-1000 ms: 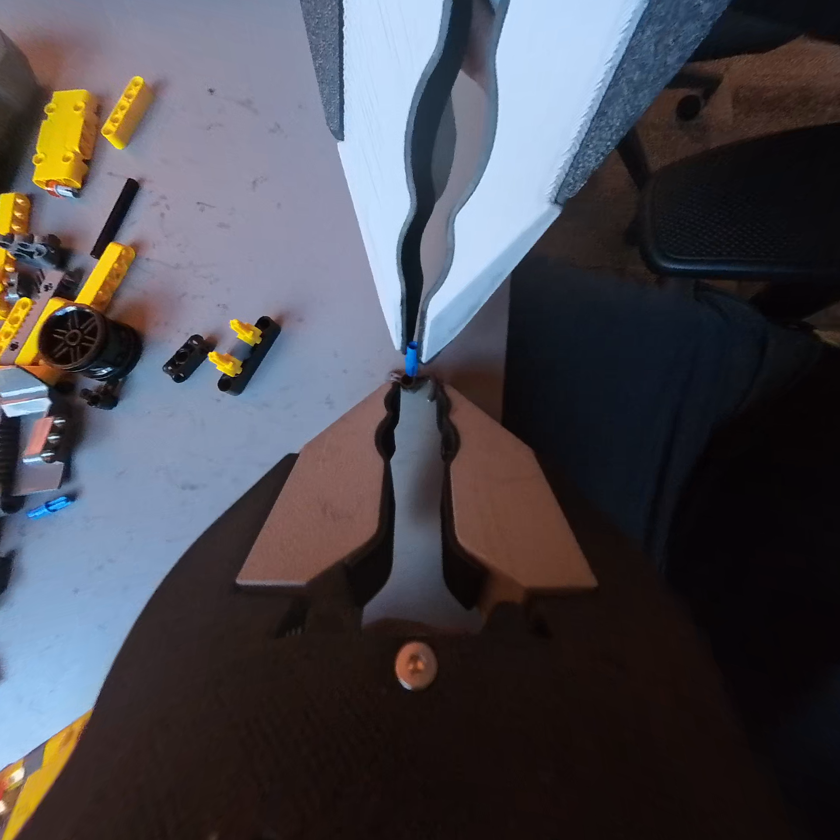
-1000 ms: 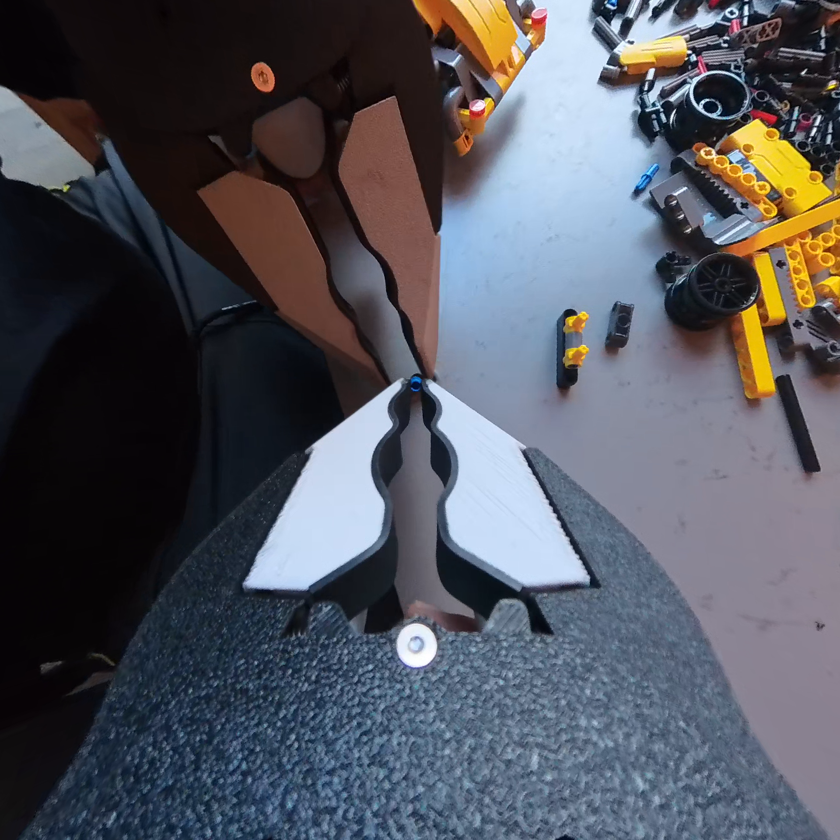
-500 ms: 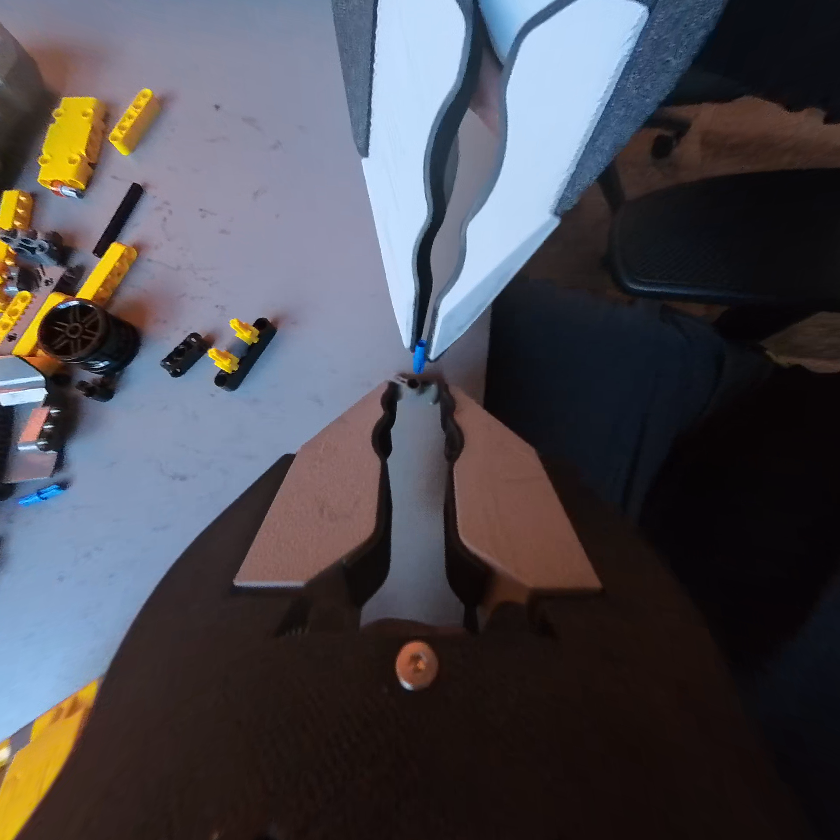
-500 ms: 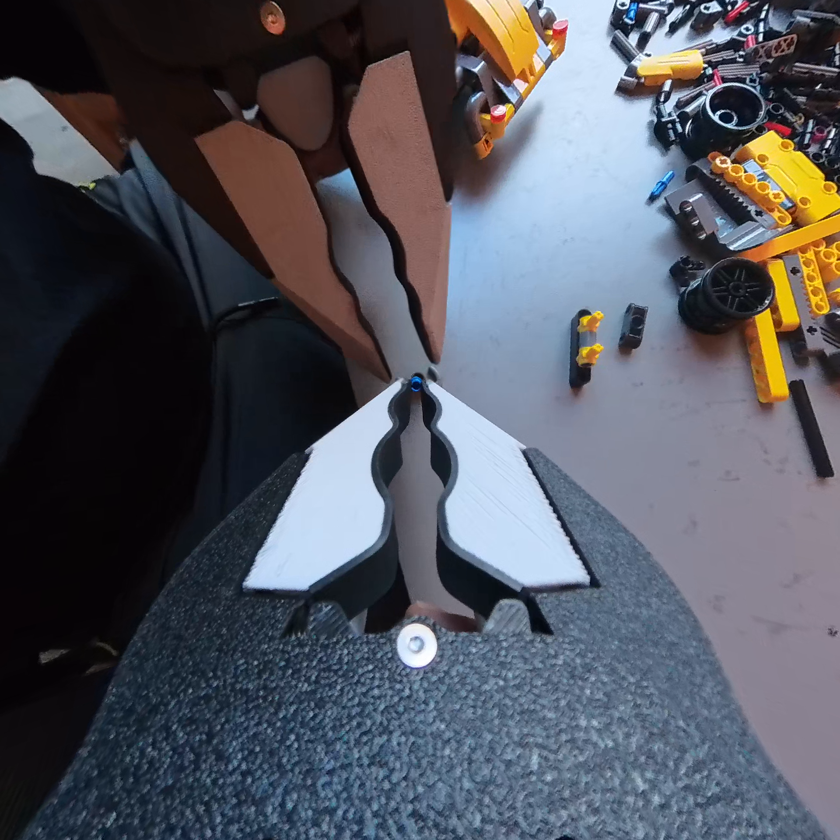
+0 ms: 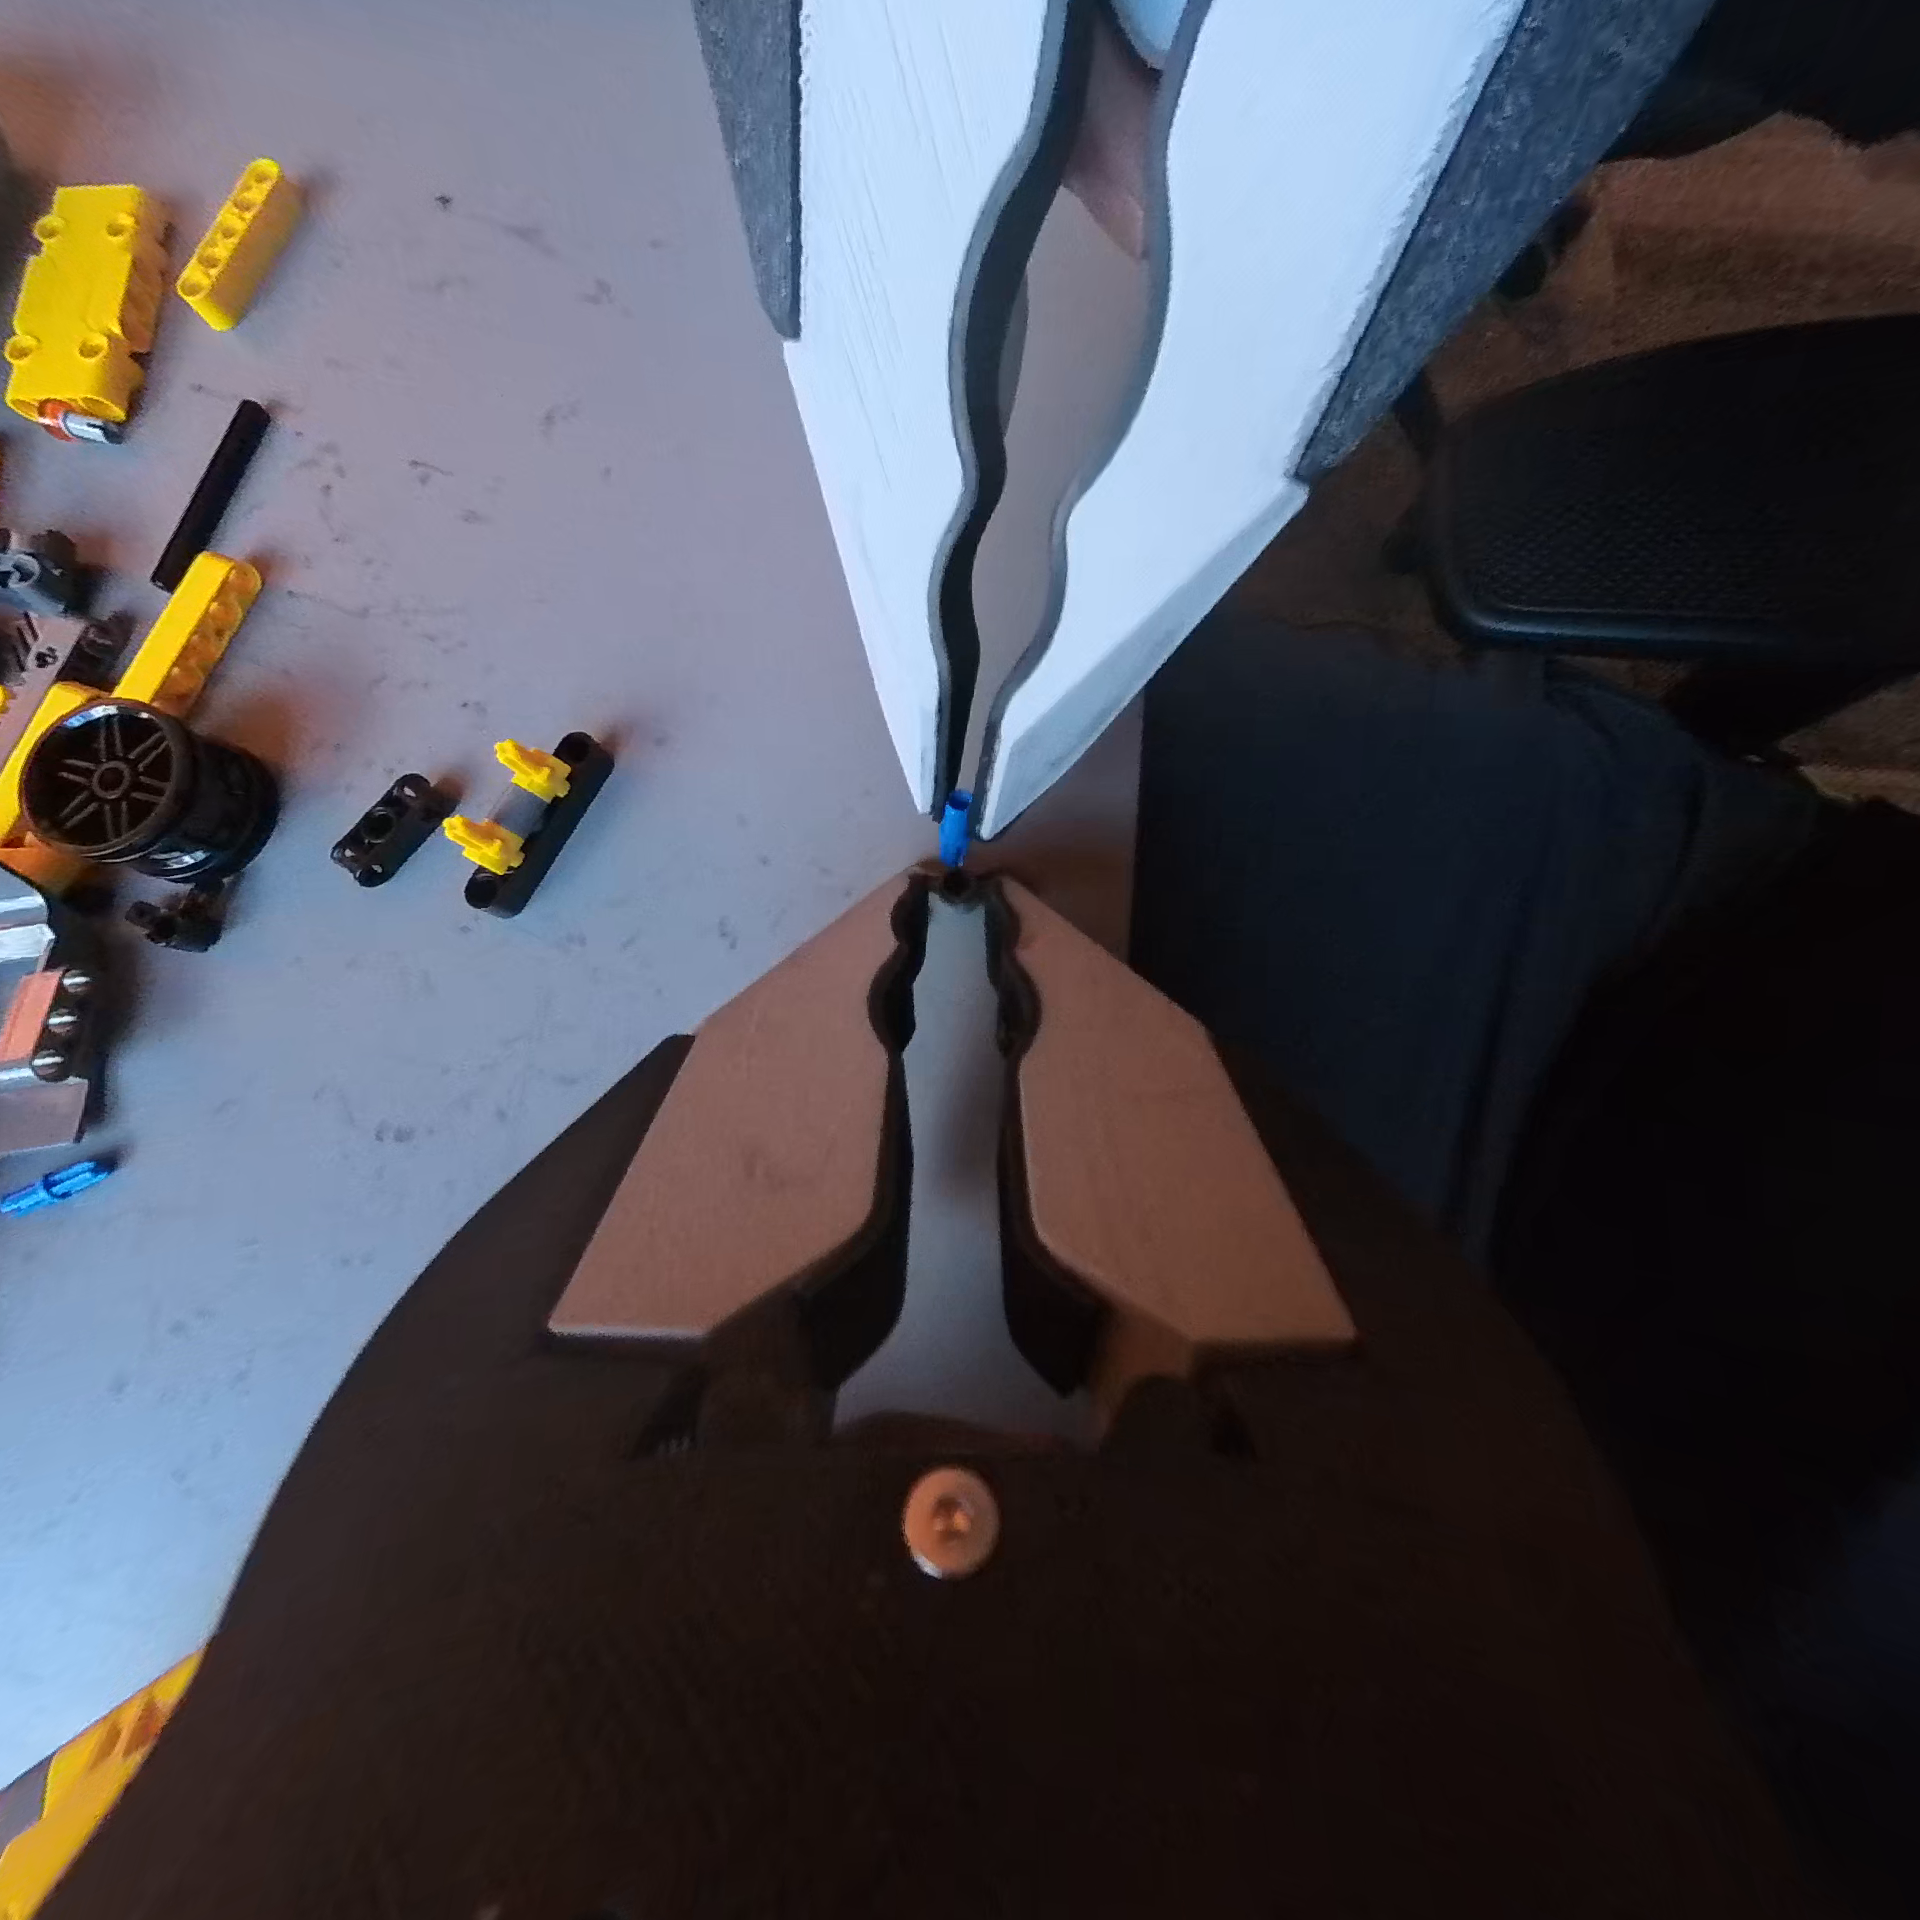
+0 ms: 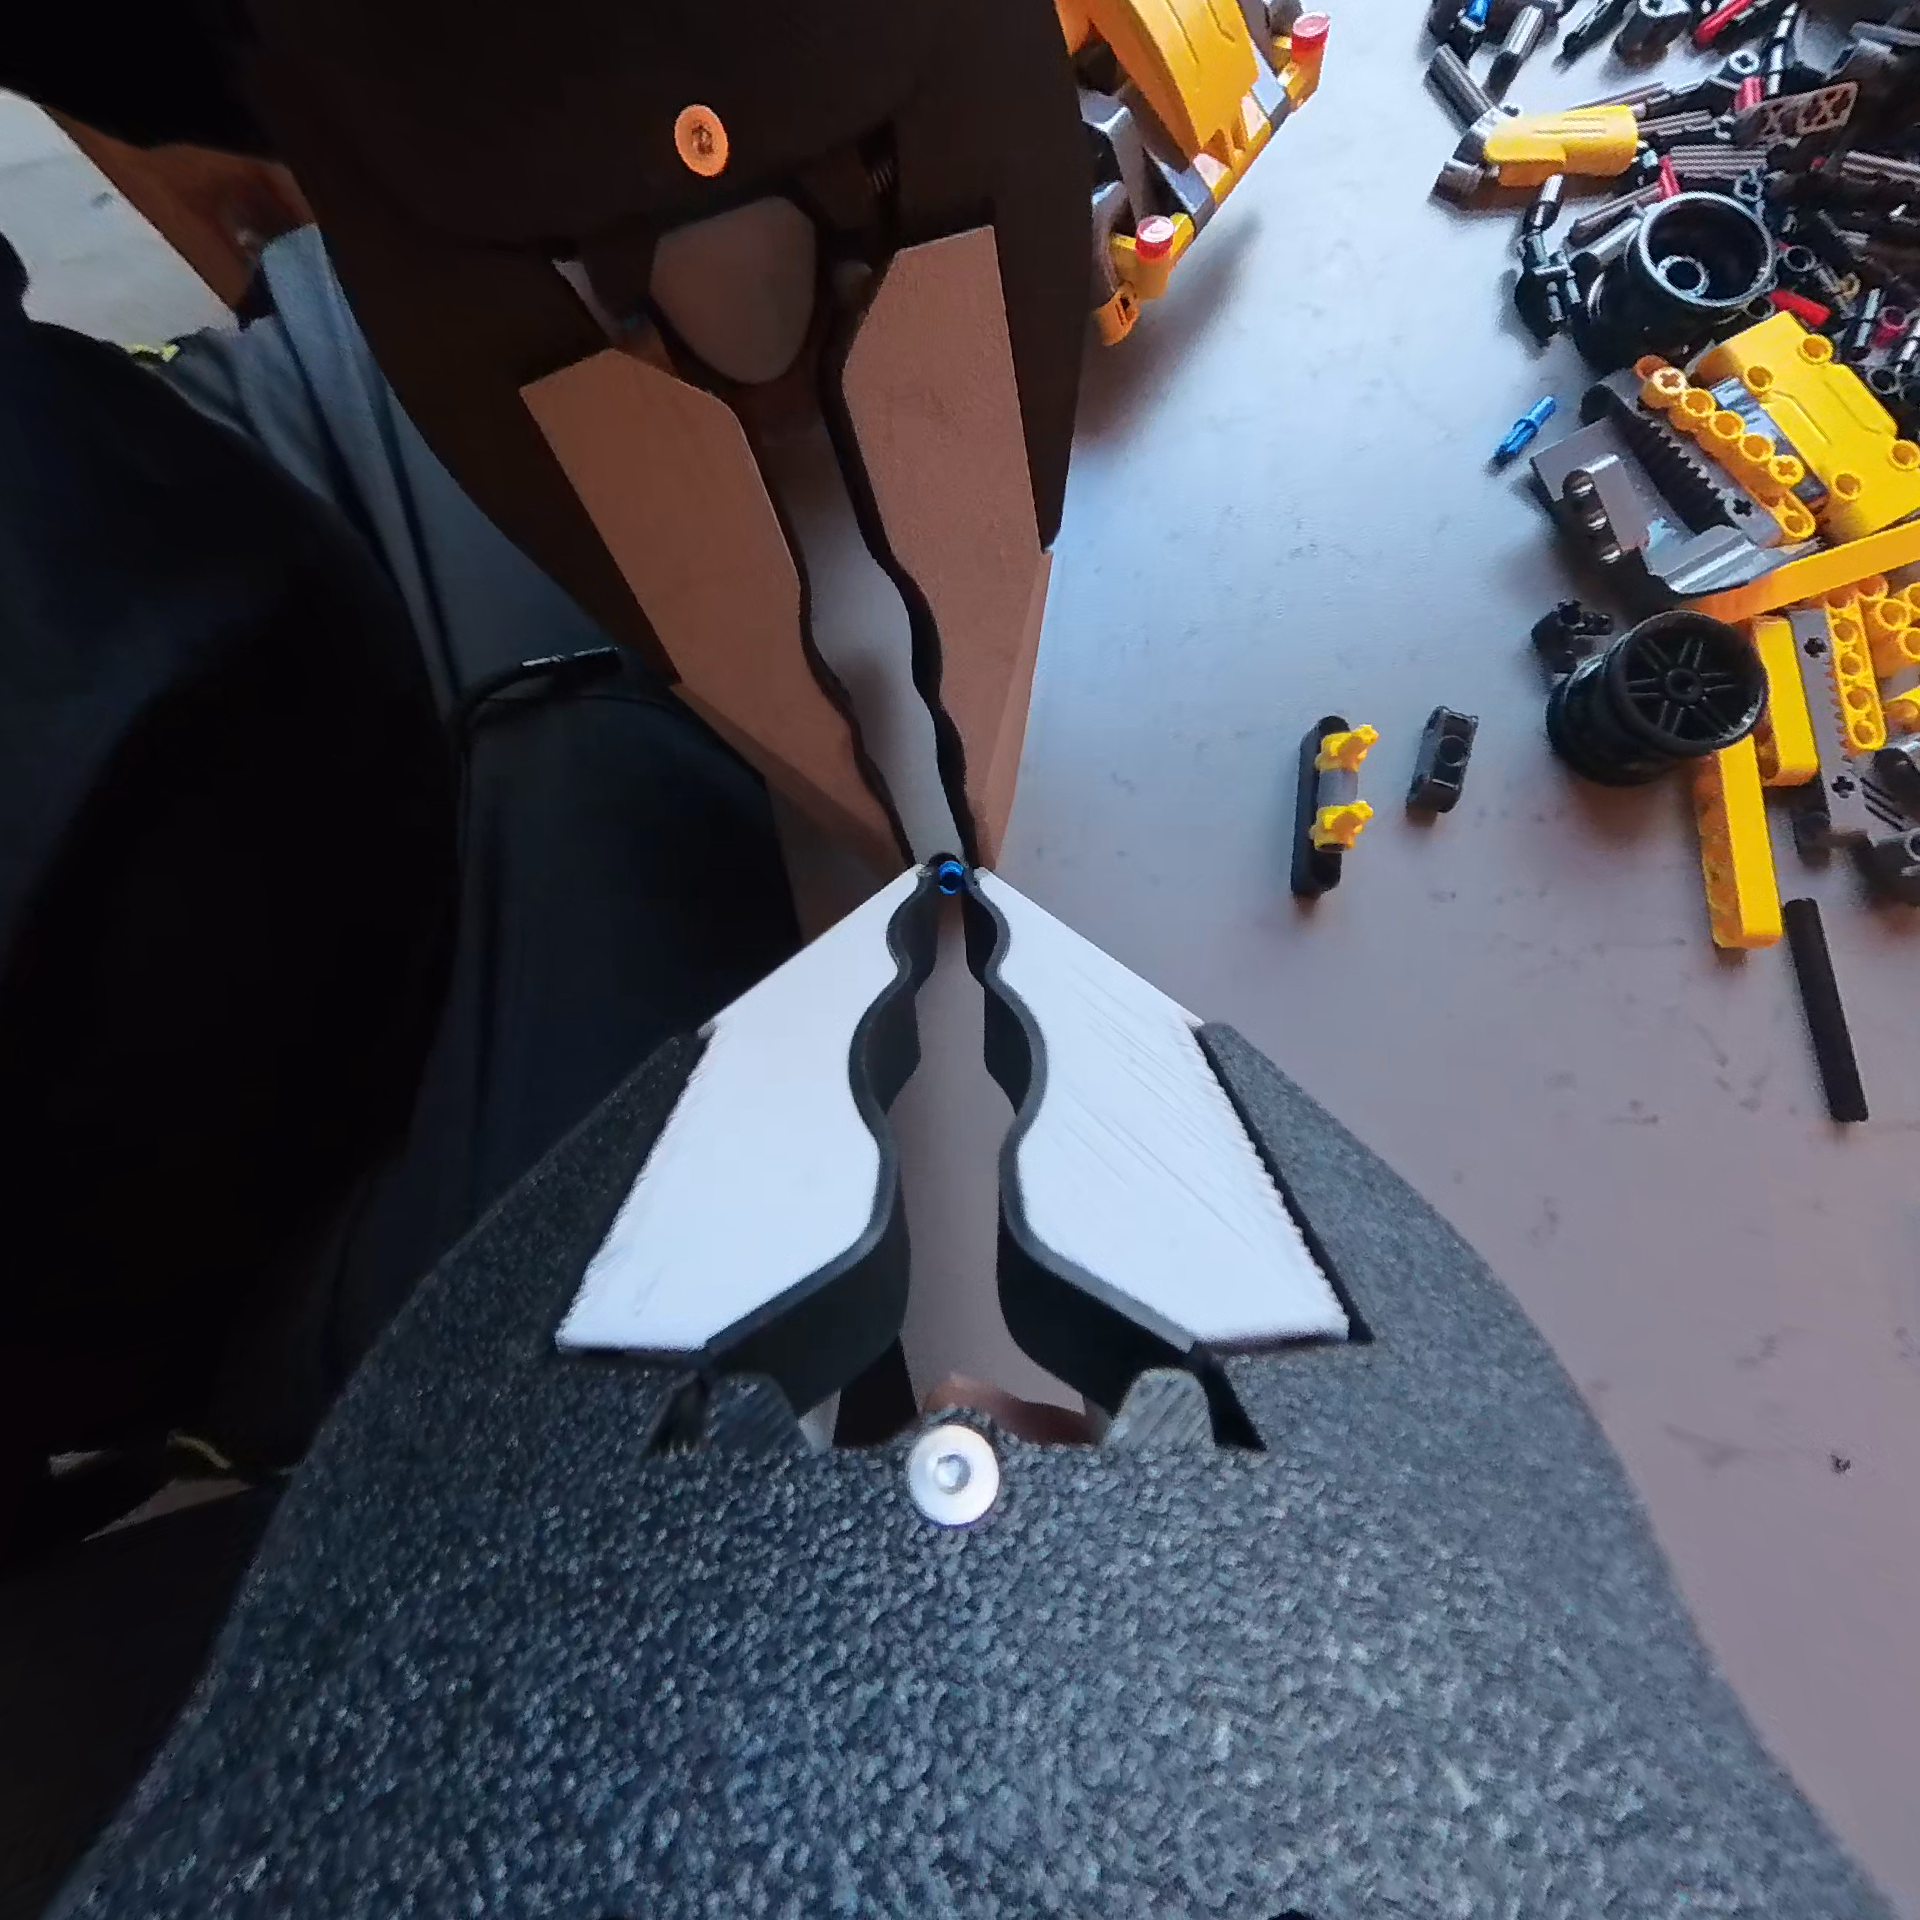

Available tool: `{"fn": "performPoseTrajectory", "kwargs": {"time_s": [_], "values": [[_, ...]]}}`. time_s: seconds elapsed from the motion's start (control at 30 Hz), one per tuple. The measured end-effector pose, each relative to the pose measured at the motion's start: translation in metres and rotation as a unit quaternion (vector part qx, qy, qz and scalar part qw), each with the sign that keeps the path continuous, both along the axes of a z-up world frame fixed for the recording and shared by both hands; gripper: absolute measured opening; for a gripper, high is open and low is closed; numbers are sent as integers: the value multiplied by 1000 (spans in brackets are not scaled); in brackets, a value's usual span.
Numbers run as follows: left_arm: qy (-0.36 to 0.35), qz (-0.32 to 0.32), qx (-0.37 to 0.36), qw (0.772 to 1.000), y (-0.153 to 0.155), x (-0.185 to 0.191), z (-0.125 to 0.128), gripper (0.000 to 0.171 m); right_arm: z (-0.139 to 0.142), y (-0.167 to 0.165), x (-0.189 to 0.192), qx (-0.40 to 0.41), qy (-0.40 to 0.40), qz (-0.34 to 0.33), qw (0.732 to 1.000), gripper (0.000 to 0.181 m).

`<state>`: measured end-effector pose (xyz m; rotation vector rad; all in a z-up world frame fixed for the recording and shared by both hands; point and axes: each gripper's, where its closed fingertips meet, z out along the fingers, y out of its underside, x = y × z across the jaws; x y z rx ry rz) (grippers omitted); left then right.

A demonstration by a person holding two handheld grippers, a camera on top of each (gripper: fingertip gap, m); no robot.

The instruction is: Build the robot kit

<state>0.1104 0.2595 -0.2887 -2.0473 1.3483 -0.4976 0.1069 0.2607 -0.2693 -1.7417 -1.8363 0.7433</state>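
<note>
My two grippers meet tip to tip above the near edge of the grey table (image 5: 520, 468). My right gripper (image 6: 948, 873), with white fingers, is shut on a small blue pin (image 6: 948, 881). In the left wrist view it comes in from the top (image 5: 961, 805) with the blue pin (image 5: 954, 831) sticking out of its tips. My left gripper (image 5: 956, 883), with brown fingers, is shut on a small dark piece (image 5: 954, 886) with a hole. The pin's end is at that hole. In the right wrist view the left gripper (image 6: 940, 847) comes down from above.
A black beam with yellow pins (image 5: 535, 821) and a small black connector (image 5: 393, 831) lie left of the tips. Farther off are a black wheel (image 5: 125, 779), yellow beams (image 5: 239, 244), another blue pin (image 5: 57, 1184) and a heap of parts (image 6: 1714, 416). A person's dark trousers (image 5: 1403, 935) and a chair (image 5: 1714, 540) are beside the table. Less than 4 cm separates the two grippers' tips. Both grippers' tips are roughly 15 cm from the black wheel (image 5: 125, 779). Seen from the right wrist view (image 6: 1669, 682) as well.
Both grippers stay shut and tip to tip. They drew slightly apart half a second ago and the pin's end is back at the dark piece's hole now.
</note>
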Motion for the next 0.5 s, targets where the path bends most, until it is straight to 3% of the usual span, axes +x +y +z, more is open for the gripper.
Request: {"fn": "performPoseTrajectory", "kwargs": {"time_s": [0.3,0.5], "values": [[10,3,46,999,1,1,0,4,-3,-1,-2,15,-26,21,999,3],[-4,9,37,999,-1,3,0,3,-1,-2,1,25,-46,32,998,3]]}}
